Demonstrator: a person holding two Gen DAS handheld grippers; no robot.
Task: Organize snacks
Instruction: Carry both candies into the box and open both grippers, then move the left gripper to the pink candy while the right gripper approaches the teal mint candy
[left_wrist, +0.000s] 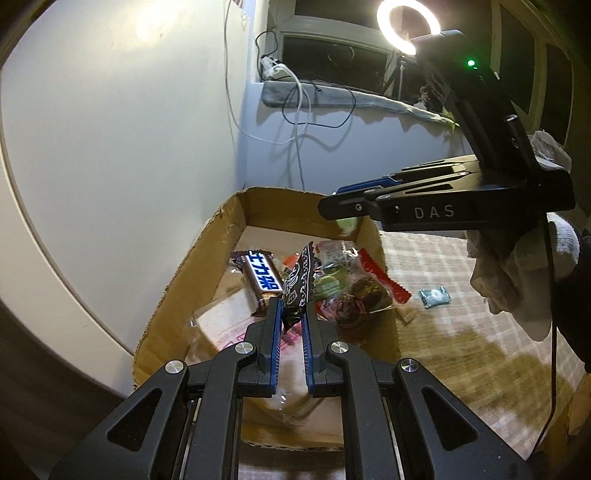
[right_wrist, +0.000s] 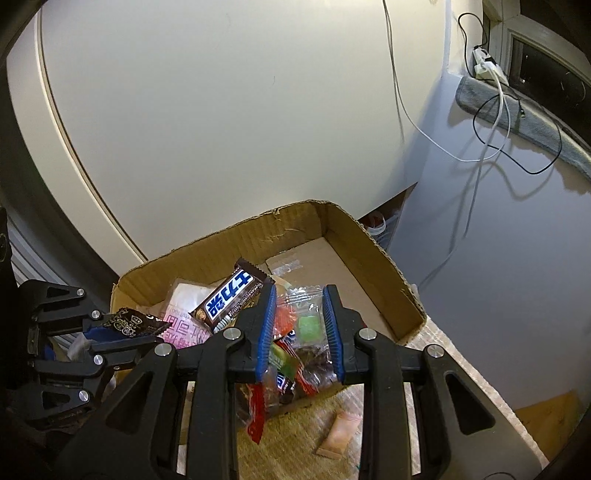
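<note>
Light, crinkly black snack packet (left_wrist: 295, 291) is pinched edge-on in left gripper (left_wrist: 291, 314); clear candy bag (right_wrist: 299, 332) is clamped between right gripper (right_wrist: 300, 325) pads.

Both wrist views look steeply down, close over cardboard box (left_wrist: 221, 236) (right_wrist: 373, 254): left from its near end, right from its right side; box shared.
</note>
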